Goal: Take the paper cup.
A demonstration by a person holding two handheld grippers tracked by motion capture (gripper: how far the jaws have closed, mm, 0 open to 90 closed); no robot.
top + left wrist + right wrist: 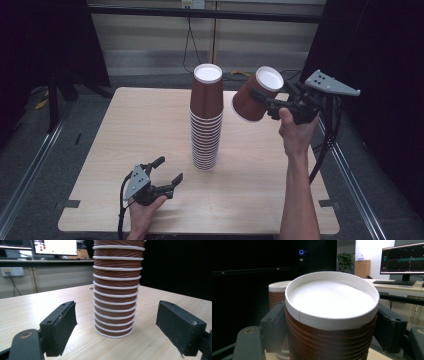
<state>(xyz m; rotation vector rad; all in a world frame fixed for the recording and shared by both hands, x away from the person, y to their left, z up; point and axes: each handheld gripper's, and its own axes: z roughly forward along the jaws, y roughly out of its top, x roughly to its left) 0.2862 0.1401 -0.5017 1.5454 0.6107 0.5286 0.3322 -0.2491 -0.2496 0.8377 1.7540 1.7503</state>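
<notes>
The right claw [264, 100] is gripping a single brown paper cup [256, 95] across its ribbed wall just under the white rim, one black jaw on each side, as the right gripper view is showing from close up (the cup's mouth is facing that camera). In the high view the cup is hanging tilted in the air, bottom pointing down and left, just beside the top of the tall stack of cups [206, 117] and apart from it.

The left claw [166, 170] is resting low over the near part of the worktop [120, 150], jaws spread wide and gripping nothing; the left gripper view is looking between them at the base of the stack, which is standing near but untouched.

The stack is sitting upright near the middle of the worktop, its white rims nested closely.

A cup like this is probably handling as light, thin-walled and easy to crush, so a gentle squeeze is suiting it. The ribbed sleeve is likely giving decent friction, and the band just below the rolled rim is probably the stiffest place to take hold. The stack looks tall enough to tip if knocked sideways.
</notes>
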